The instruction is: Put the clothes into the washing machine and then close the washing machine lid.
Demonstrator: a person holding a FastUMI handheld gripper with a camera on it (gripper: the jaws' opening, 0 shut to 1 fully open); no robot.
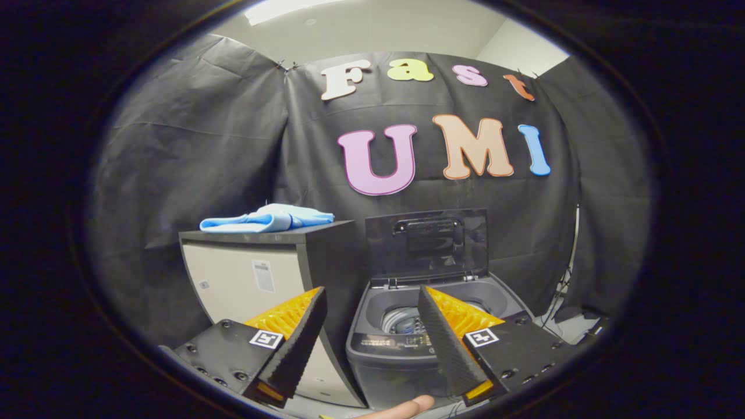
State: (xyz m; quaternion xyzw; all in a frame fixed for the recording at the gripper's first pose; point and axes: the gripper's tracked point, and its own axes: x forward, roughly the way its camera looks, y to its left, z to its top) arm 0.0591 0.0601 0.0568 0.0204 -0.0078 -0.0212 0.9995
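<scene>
The gripper (pixel 371 299) has its fingers wide apart and holds nothing. The blue clothes (pixel 269 218) lie folded on top of a cabinet (pixel 244 273), beyond the left finger. The washer (pixel 401 343) stands just beside the cabinet, ahead between the fingers, with its lid (pixel 428 241) up and a fingertip (pixel 410 405) below.

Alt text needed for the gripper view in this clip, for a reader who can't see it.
The open gripper holds nothing and faces a top-loading washing machine with its lid raised. Beside the machine, beyond one of the fingers, folded light blue clothes lie on a dark-topped cabinet. A fingertip shows below the gripper.
</scene>
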